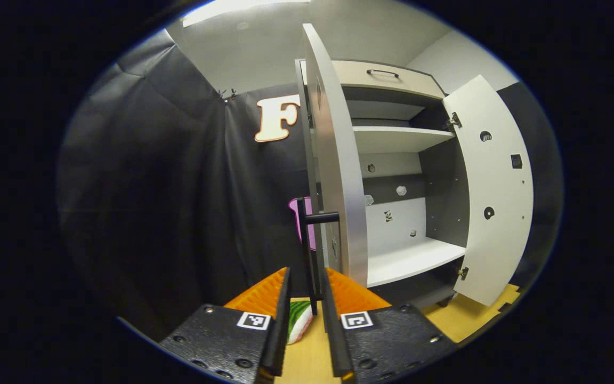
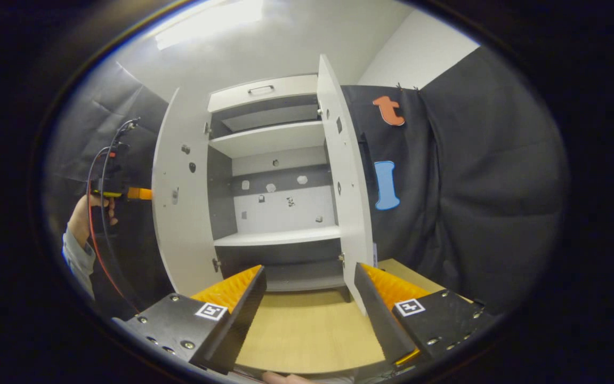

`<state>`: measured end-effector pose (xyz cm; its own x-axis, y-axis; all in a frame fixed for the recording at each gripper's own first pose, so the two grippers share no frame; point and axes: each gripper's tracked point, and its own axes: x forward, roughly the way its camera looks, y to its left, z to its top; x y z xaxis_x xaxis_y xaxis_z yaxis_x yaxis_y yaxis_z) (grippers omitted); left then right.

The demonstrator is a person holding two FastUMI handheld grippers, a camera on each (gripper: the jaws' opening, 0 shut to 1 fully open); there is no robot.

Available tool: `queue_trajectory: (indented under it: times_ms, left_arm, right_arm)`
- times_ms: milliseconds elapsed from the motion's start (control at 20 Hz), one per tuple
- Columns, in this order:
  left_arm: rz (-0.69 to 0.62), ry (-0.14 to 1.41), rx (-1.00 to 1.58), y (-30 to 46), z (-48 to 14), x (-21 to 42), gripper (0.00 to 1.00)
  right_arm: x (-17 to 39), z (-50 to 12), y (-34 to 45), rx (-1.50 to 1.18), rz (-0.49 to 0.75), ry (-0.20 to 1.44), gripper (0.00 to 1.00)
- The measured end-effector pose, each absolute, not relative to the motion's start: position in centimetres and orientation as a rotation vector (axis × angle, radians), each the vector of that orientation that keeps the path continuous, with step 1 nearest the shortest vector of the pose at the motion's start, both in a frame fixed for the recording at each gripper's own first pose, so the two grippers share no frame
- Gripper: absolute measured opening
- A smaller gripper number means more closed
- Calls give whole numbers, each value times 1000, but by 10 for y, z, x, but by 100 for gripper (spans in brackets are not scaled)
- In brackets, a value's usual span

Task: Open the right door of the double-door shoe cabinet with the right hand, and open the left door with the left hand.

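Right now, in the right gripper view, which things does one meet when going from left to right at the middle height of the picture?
hand holding the left gripper → left door, open → cabinet interior with its lower shelf → right door, open → black cloth wall.

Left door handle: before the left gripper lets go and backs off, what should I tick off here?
1. Left gripper closed around the handle of the left door: ok.
2. Left door swung open: ok.
3. Right door swung open: ok.
4. Right gripper open, holding nothing: ok.
5. Shelves visible inside the cabinet: ok.
6. Left door at its hinge limit: cannot tell.
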<state>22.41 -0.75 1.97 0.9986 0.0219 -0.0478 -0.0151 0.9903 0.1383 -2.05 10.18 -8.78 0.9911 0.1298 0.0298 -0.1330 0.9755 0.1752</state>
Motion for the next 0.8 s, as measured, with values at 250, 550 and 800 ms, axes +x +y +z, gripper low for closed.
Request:
queue_trajectory:
  times_ms: [250, 550, 800]
  left_arm:
    - [63, 21, 106, -12, 20, 218, 97]
    - [43, 41, 109, -27, 12, 206, 98]
    - [-20, 46, 109, -48, 5, 202, 98]
  right_arm:
    - [-16, -86, 105, 170, 120, -16, 94]
    - [-14, -88, 108, 165, 124, -12, 94]
    - [-13, -87, 103, 156, 113, -12, 98]
